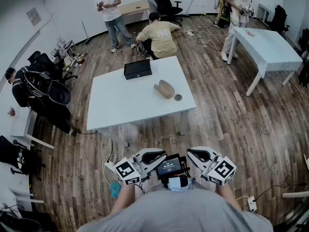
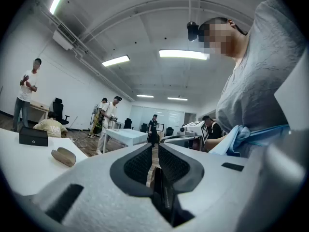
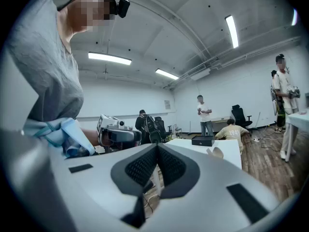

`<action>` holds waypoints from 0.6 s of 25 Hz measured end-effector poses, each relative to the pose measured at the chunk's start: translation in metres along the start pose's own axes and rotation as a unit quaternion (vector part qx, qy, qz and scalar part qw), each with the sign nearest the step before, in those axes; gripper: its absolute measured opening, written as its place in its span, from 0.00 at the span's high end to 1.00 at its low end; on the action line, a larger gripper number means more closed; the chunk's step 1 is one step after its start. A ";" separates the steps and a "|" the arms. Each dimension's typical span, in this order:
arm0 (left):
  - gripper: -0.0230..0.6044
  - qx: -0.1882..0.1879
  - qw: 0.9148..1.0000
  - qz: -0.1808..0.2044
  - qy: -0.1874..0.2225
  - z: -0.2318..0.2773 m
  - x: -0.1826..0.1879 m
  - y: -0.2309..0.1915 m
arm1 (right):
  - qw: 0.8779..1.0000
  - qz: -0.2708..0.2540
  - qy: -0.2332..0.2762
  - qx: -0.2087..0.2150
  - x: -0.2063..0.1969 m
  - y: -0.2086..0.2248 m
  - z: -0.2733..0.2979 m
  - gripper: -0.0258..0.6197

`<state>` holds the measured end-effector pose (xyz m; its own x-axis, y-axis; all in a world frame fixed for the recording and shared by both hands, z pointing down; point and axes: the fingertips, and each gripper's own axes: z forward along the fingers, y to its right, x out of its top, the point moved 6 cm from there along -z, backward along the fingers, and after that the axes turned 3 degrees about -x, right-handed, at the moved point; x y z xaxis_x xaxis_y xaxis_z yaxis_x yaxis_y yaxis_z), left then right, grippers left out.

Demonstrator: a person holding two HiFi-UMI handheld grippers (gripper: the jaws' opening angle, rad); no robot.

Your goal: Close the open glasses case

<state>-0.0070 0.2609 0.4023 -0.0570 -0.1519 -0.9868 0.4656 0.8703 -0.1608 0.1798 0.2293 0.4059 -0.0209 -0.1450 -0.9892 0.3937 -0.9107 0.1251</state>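
Two grippers are held close to the person's chest in the head view, the left gripper (image 1: 161, 156) and the right gripper (image 1: 191, 154), well short of the white bench (image 1: 120, 108). In its own view the left gripper (image 2: 157, 151) has its jaws all but together, with only a thin slit between them and nothing in it. The right gripper (image 3: 157, 151) has its jaws pressed together, also on nothing. On the bench lie one tan glasses case (image 1: 165, 88), one black box (image 1: 137, 69) and one small round thing (image 1: 178, 97) too small to identify. The case sits near the bench's right edge, lid raised; its inside is hard to make out.
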 end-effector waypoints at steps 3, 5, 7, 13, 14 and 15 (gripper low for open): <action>0.89 -0.001 1.000 -0.001 -0.001 0.001 0.000 0.001 | 1.000 0.001 -0.001 -0.002 0.000 0.002 -0.002 0.91; 0.89 -0.002 1.000 -0.001 -0.002 0.002 0.000 0.001 | 1.000 0.001 -0.002 -0.003 0.000 0.003 -0.003 0.91; 0.89 -0.001 1.000 -0.001 -0.004 0.002 0.000 -0.001 | 1.000 0.001 -0.002 -0.002 0.000 0.004 -0.001 0.91; 0.89 -0.002 1.000 -0.002 -0.005 0.003 -0.003 -0.002 | 0.999 0.030 0.018 -0.006 0.001 0.010 -0.001 0.91; 0.89 -0.001 1.000 -0.002 -0.005 0.003 -0.004 -0.002 | 0.999 0.035 0.022 -0.007 0.001 0.011 -0.002 0.91; 0.89 0.000 1.000 -0.002 -0.006 0.003 -0.005 -0.002 | 0.999 0.035 0.023 -0.009 0.001 0.012 -0.001 0.91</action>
<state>-0.0051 0.2584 0.4073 -0.0490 -0.1610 -0.9857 0.4648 0.8699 -0.1652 0.1860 0.2185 0.4068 0.0489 -0.1899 -0.9806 0.4087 -0.8920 0.1931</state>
